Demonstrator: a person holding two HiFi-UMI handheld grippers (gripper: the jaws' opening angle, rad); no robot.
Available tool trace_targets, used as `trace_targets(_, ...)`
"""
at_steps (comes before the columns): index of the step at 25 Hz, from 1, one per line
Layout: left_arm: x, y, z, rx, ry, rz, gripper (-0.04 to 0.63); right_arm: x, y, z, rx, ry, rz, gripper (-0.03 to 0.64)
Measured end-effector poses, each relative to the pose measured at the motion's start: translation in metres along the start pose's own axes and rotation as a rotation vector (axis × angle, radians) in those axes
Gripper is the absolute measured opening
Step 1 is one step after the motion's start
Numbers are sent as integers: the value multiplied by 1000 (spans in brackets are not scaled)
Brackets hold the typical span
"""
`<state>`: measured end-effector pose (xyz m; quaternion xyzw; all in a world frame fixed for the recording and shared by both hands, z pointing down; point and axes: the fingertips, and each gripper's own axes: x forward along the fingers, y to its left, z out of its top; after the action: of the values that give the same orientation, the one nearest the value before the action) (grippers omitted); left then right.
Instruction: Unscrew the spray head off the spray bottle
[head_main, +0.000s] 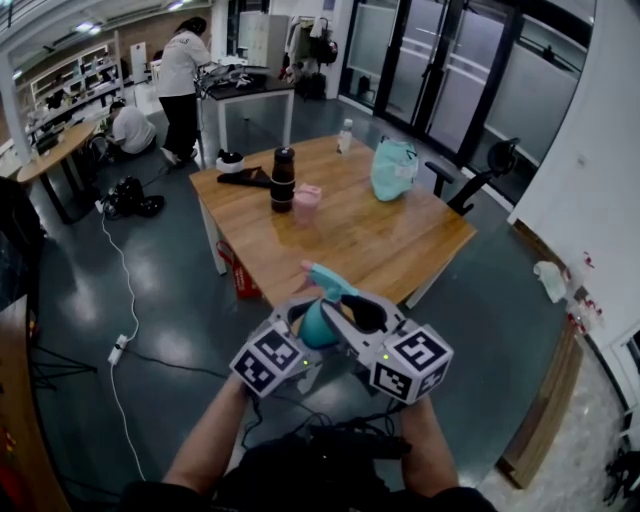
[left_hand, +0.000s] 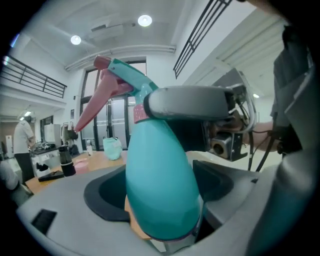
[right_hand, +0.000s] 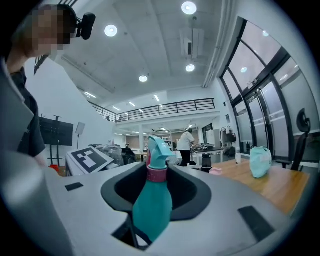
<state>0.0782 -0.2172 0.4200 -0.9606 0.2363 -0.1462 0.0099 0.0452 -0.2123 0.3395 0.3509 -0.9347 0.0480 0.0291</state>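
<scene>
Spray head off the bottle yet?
No: in the left gripper view the spray head sits on the spray bottle, joined at the pink collar.

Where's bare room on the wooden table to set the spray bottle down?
Free: the near half of the wooden table, from the pink cup and teal bag to the near edge, plus the right corner beside the bag. Crowded: far left, where the black bottle, the cup and a flat black item cluster; a small white bottle stands at the far edge.
</scene>
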Motion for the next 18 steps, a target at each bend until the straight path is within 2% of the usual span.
trace_targets(9, -19, -24, 9, 14, -71, -270, 405, -10, 18, 6, 32, -40, 255, 141)
trace_targets(15, -33, -38, 14, 11, -114, -396, 405, -18, 28, 10, 64, -73, 396, 141)
trace_targets(18, -38, -38, 18, -5, -147, -428, 405, -21, 27, 13, 101, -97, 434, 140)
